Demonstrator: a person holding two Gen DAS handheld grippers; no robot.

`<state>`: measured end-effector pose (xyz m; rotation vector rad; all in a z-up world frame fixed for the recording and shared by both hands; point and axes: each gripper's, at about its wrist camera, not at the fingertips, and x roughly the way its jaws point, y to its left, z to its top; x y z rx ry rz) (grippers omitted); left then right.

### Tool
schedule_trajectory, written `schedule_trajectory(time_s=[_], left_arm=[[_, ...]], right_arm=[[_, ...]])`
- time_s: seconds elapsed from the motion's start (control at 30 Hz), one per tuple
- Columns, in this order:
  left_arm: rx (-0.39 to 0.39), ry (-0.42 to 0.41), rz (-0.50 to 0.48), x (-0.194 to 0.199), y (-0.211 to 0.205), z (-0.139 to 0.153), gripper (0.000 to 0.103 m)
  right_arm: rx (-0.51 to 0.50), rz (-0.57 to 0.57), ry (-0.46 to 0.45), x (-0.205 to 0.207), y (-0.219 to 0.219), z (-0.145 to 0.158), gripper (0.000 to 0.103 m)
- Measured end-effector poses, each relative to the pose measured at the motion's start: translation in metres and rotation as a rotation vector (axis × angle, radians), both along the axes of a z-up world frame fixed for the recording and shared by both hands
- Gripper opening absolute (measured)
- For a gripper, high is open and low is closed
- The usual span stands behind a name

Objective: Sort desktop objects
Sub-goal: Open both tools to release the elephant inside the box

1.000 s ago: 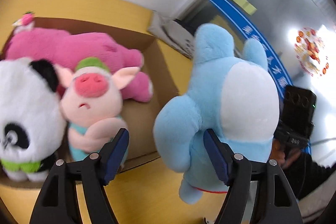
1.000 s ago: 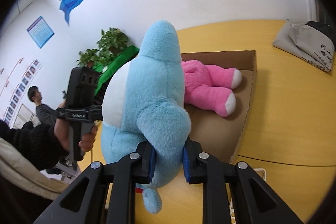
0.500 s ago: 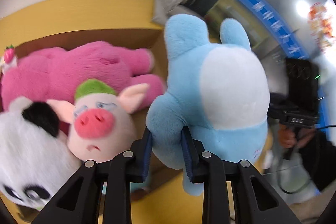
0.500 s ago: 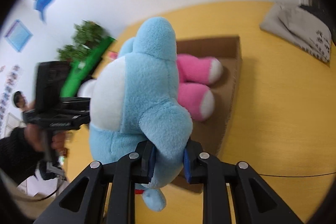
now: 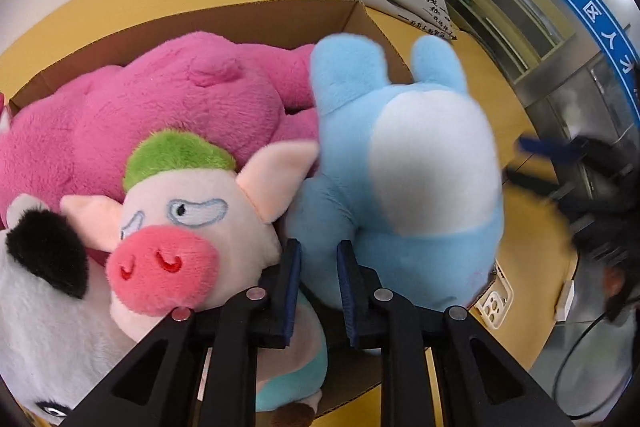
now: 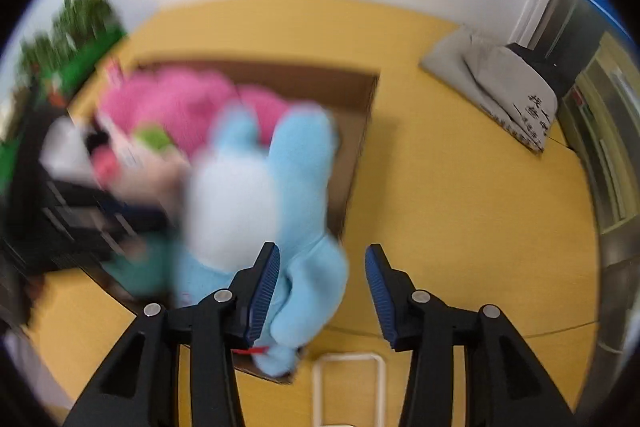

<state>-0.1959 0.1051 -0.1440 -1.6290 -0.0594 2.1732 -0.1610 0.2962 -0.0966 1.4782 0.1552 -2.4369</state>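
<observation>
Motion blur smears the right view; the left tongs (image 5: 318, 281) are clamped on the fuzzy blue plush (image 5: 400, 163) over the cardboard box (image 5: 248, 19) beside the pig plush (image 5: 180, 223); the right tongs (image 6: 322, 285) stand apart on the yellow counter (image 6: 460, 207).

Elephant plush (image 5: 404, 163) in box (image 5: 360, 15), right of pig plush (image 5: 192, 227).

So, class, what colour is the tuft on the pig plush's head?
Green tuft on the pig plush; clearest in the left wrist view.
</observation>
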Motion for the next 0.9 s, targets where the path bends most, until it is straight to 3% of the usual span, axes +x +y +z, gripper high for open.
schedule_trajectory(time_s=[0.13,0.17,0.2,0.27,0.43,0.57,0.67,0.7,0.77,0.83,0.9], left_arm=[[-0.018,0.013,-0.002,0.009,0.004,-0.002,0.018],[0.000,0.015,0.012,0.012,-0.001,0.000,0.018],[0.019,0.015,0.027,0.014,-0.007,0.003,0.018],[0.058,0.015,0.056,0.019,-0.019,0.008,0.018],[0.144,0.031,0.108,0.036,-0.043,0.025,0.022],[0.178,0.055,0.140,0.045,-0.044,0.037,0.043],[0.163,0.066,0.168,0.051,-0.043,0.043,0.058],[0.158,0.069,0.177,0.053,-0.042,0.044,0.063],[0.123,0.088,0.190,0.062,-0.045,0.051,0.070],[0.097,0.103,0.209,0.068,-0.047,0.055,0.082],[0.080,0.123,0.234,0.076,-0.052,0.065,0.088]], right_arm=[[-0.055,0.127,-0.026,-0.015,-0.025,-0.004,0.042],[-0.070,0.138,-0.055,-0.019,-0.030,-0.014,0.037],[-0.080,0.149,-0.081,-0.022,-0.035,-0.024,0.024],[-0.034,0.158,-0.075,-0.029,-0.042,-0.043,0.023],[-0.066,0.115,-0.150,-0.053,-0.026,-0.070,0.022],[-0.022,0.081,-0.197,-0.044,-0.026,-0.093,0.021],[-0.044,0.038,-0.164,-0.039,-0.019,-0.089,0.023],[-0.049,0.023,-0.142,-0.035,-0.016,-0.077,0.026],[-0.059,-0.006,-0.097,-0.028,-0.009,-0.053,0.045],[-0.054,-0.021,-0.031,-0.014,-0.007,-0.024,0.079],[-0.077,-0.029,0.037,0.009,-0.007,0.012,0.080]])
